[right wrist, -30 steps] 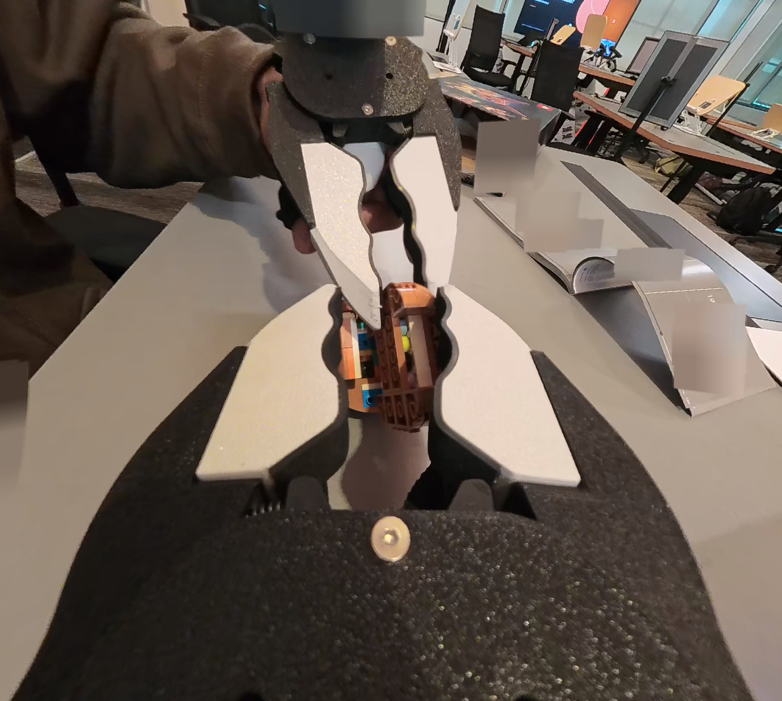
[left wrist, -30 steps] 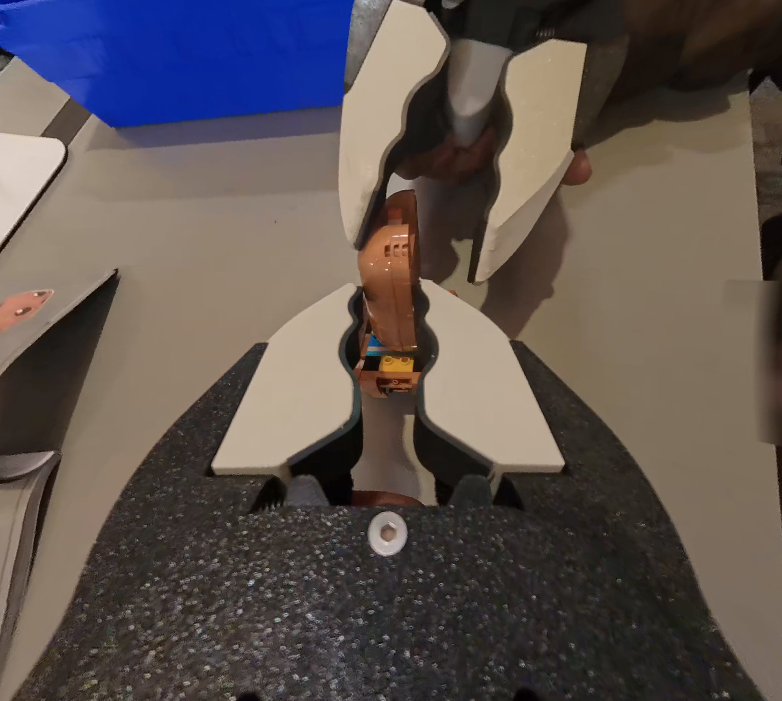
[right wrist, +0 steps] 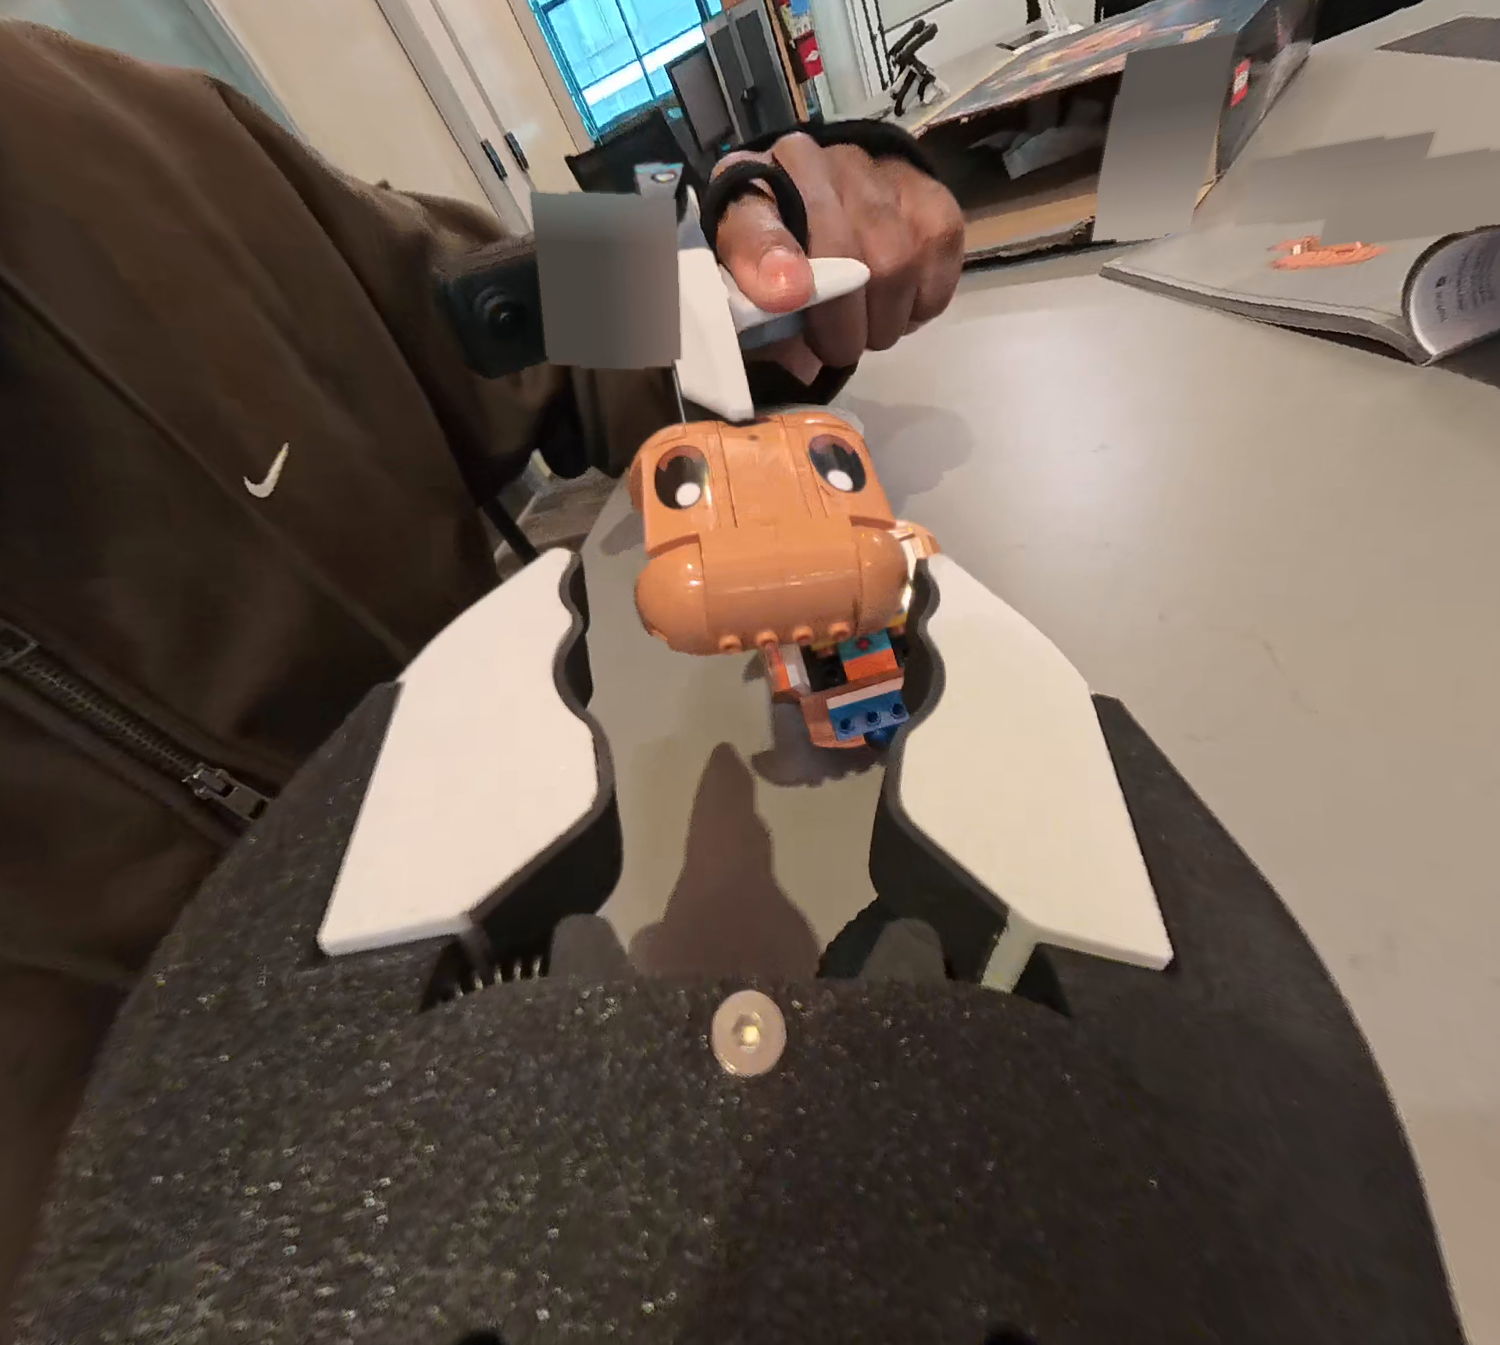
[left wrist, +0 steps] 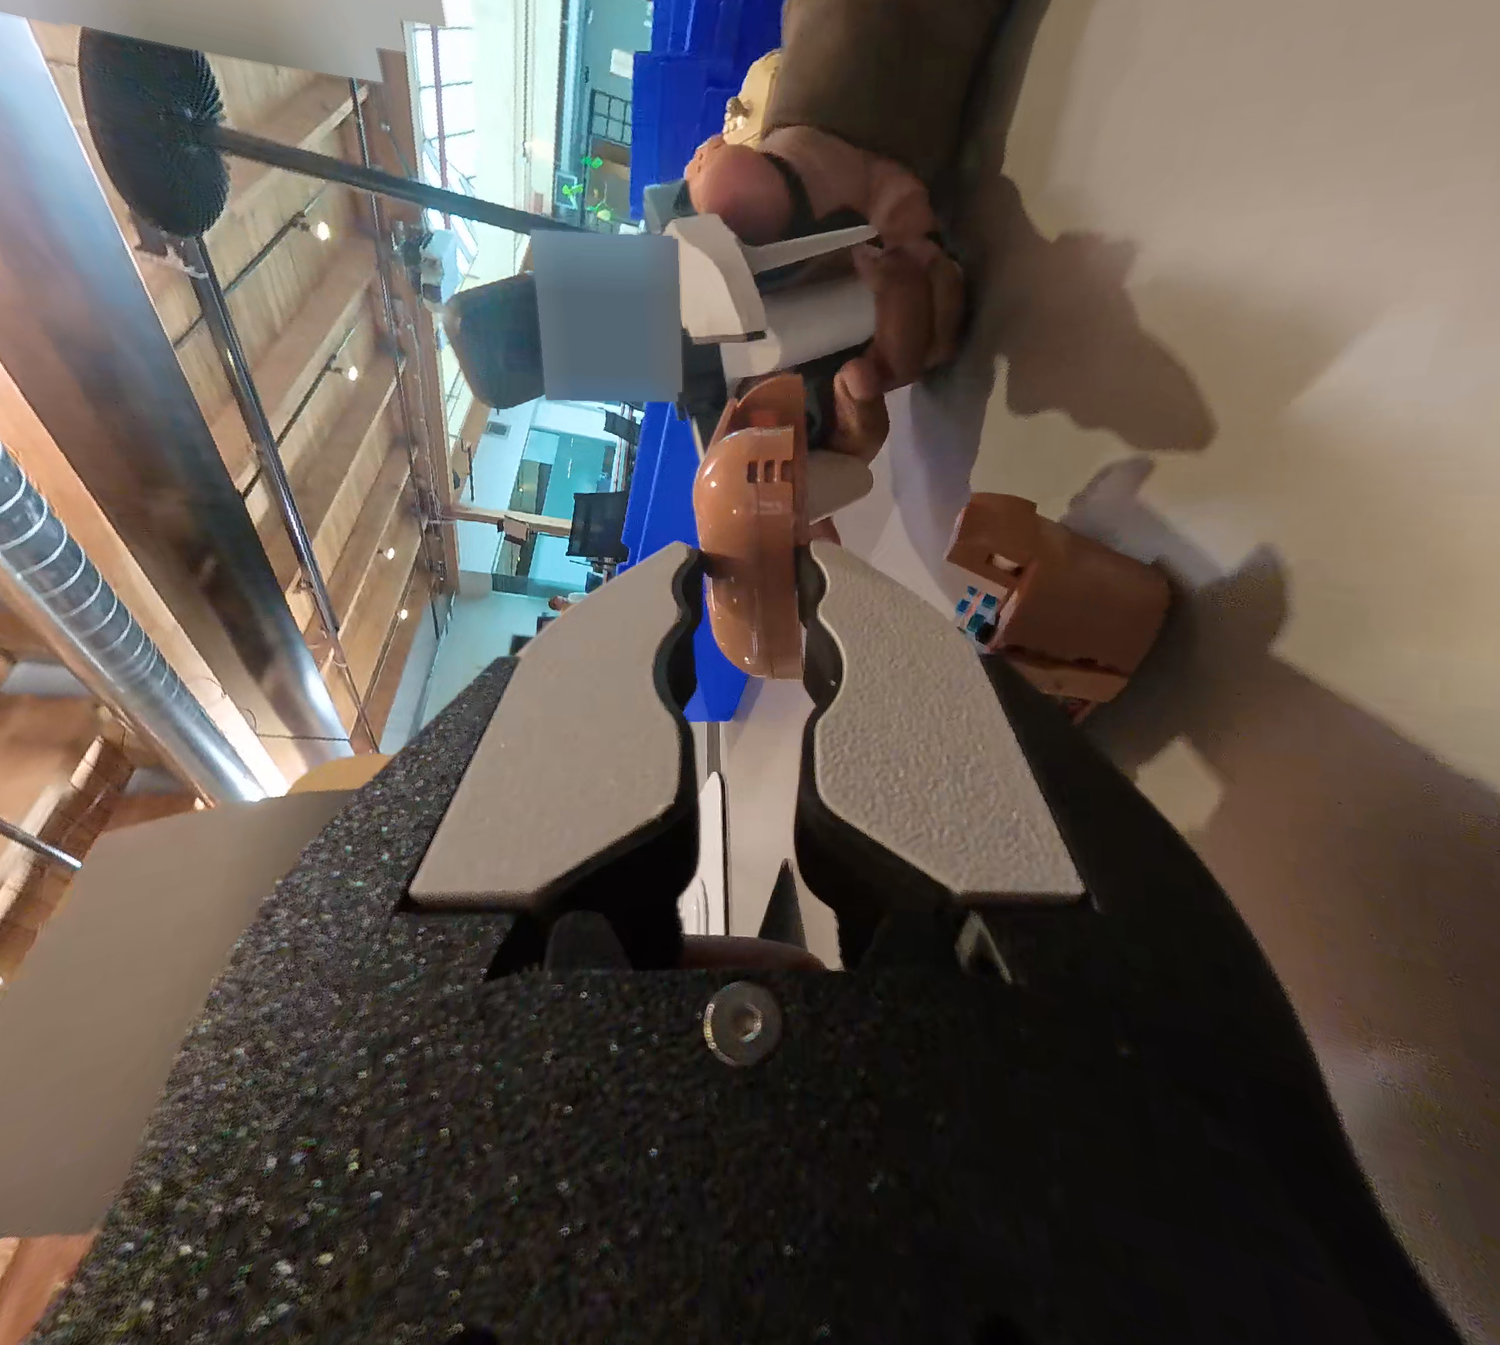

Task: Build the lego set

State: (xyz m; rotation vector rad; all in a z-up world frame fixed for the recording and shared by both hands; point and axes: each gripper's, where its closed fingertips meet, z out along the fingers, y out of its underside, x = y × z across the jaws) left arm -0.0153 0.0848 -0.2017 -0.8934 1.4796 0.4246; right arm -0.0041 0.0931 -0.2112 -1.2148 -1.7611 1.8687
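Grey tabletop [right wrist: 1217,535] fills the right wrist view, with an office of windows and chairs behind. On it, between the right gripper [right wrist: 747,576] fingers, sits the tan lego head [right wrist: 755,535], eyes facing the camera; a multicoloured brick stub [right wrist: 860,689] juts beneath it. Those jaws stand spread wide, the right finger just beside the stub, contact unclear. In the rolled left wrist view, the left gripper [left wrist: 751,576] jaws pinch the head's tan shell [left wrist: 751,559]; much of it is hidden behind the fingers. A brown lego block [left wrist: 1063,600] lies on the tabletop nearby. An open booklet [right wrist: 1339,300] is cut off at the edge.
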